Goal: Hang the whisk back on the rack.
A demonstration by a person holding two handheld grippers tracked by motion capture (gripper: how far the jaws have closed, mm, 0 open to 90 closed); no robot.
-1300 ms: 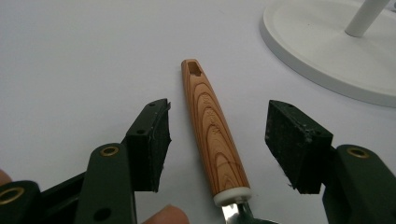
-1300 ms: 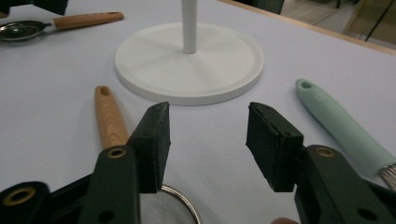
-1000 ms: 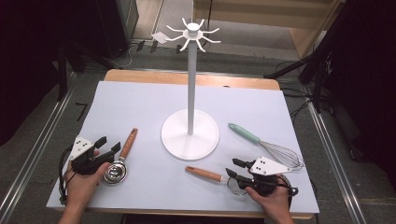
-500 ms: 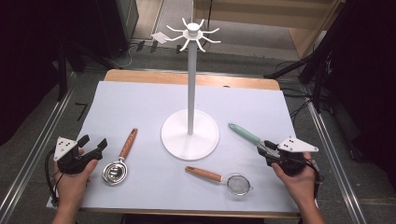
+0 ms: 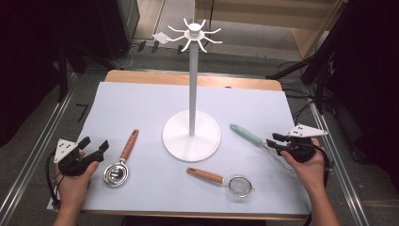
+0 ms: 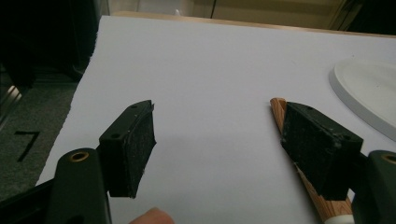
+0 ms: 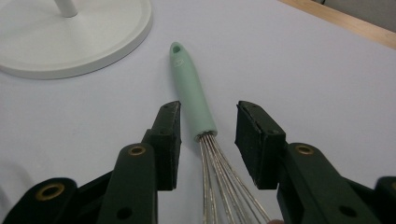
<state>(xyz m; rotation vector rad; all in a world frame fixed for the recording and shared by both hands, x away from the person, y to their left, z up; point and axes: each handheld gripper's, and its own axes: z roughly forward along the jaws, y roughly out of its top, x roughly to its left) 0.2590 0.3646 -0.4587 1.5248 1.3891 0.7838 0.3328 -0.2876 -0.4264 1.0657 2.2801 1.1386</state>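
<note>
right hand-held gripper (image 7: 205, 135) straddles the whisk (image 7: 194, 98), jaws closing, pads not yet touching. left hand-held gripper (image 6: 219, 144), just widened, stands open and empty beside the spoon (image 5: 121, 157).

Your right tool (image 5: 275, 142) has left the small strainer (image 5: 241, 185) near the front edge and swung out to the whisk (image 7: 194, 100), its jaws now straddling the handle's wire end without touching. Your left tool (image 5: 94, 147) has drawn back from the ladle (image 5: 116, 172), and its jaws have just been opening, empty.
</note>
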